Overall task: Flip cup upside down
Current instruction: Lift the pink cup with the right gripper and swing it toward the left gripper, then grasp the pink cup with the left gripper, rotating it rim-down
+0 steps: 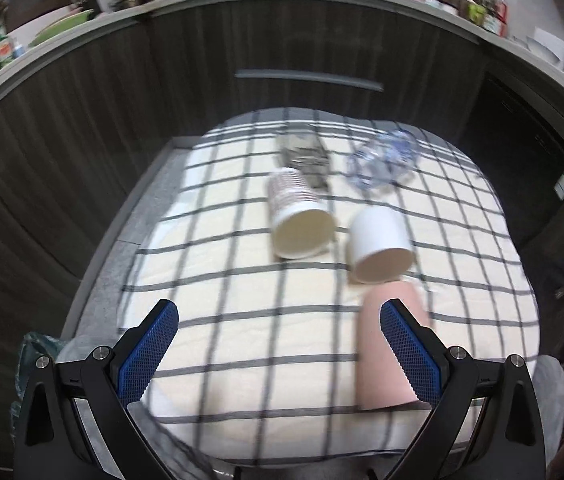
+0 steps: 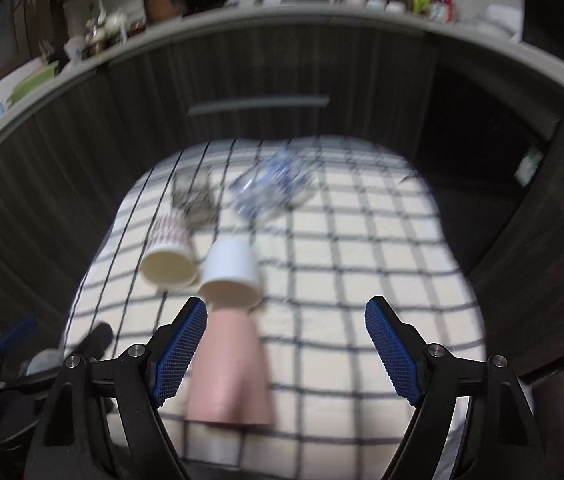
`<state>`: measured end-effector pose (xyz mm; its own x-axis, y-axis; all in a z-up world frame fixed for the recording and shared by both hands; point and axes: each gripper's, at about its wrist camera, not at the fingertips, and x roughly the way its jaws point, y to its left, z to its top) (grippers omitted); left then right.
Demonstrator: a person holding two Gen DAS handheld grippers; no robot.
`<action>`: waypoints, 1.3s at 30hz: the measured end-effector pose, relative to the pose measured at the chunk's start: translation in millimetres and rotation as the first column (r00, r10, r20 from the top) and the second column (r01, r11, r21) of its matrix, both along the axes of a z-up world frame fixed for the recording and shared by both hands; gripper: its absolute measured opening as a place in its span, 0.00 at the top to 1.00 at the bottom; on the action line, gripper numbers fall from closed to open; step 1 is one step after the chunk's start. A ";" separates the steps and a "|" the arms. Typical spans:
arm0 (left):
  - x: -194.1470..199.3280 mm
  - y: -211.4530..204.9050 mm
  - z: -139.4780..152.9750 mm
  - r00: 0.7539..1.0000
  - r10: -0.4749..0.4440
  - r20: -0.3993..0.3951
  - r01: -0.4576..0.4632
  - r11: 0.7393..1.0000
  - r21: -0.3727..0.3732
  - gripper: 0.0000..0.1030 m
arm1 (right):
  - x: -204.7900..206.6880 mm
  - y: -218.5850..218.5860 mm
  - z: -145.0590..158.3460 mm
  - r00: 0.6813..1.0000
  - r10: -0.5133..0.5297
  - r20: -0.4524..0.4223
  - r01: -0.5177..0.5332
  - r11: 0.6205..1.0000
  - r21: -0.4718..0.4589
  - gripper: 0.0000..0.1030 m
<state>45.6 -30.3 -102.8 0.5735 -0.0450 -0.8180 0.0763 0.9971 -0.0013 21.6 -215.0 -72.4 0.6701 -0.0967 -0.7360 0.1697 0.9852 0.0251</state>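
Pink cup [image 1: 390, 344], nearest, seen standing mouth down on checked cloth [image 1: 242, 320] | white cup [image 1: 378, 242] and patterned cup [image 1: 298, 216] laid on sides beyond it, mouths toward camera | left gripper [image 1: 280, 350] spread wide, nothing held | right gripper [image 2: 286, 354] spread wide, nothing held | clear plastic item [image 1: 382, 160] at far end, blurred

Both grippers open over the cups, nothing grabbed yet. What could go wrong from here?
1. The pink cup, white cup and patterned cup lie bunched together; closing on one may knock or roll its neighbour.
2. The pink cup sits beside the left finger pad of the right gripper, not centred, so it could be pushed away rather than clamped.
3. The checked cloth looks soft and wrinkled; an inverted cup might stand tilted or tip.
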 end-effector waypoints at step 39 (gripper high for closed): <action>94.1 -119.8 -115.6 0.824 -0.024 -0.566 0.086 0.993 0.082 0.39 | 63.2 -116.7 -58.5 0.988 -0.141 0.066 0.134 0.986 0.095 0.20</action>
